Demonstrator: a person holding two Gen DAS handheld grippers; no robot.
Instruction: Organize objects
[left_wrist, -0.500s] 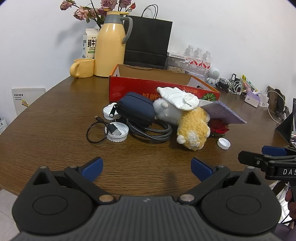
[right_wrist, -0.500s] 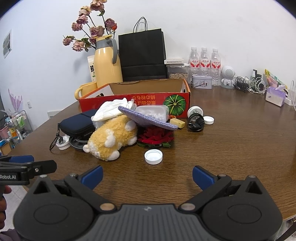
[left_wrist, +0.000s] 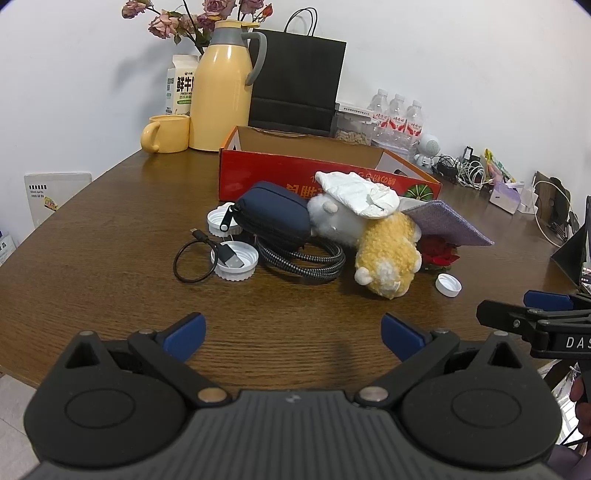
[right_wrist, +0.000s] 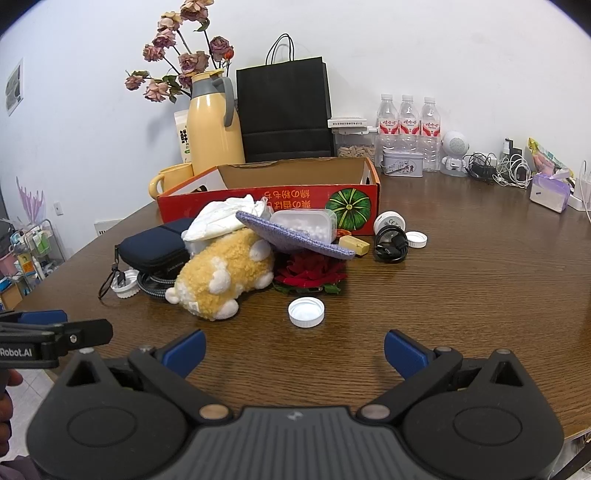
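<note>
Clutter on wooden table (right_wrist: 461, 295), before red box (right_wrist: 295, 197): yellow plush toy (right_wrist: 225, 273) lying on its side, long axis diagonal, head toward camera-left. Left gripper (left_wrist: 293, 334), right gripper (right_wrist: 294, 350): jaws wide, empty.

- Table (right_wrist: 461, 295): brown wood grain, slight sheen.
- Red box (right_wrist: 280, 201): printed cardboard, raw brown inside.
- Yellow plush toy (right_wrist: 225, 267), at 7 o'clock from the box: fuzzy, curly pile.
- Navy pouch (left_wrist: 273, 216): matt woven cloth.
- White cap (right_wrist: 306, 312): smooth plastic.
- Cable (left_wrist: 303, 258): braided sheath.
</note>
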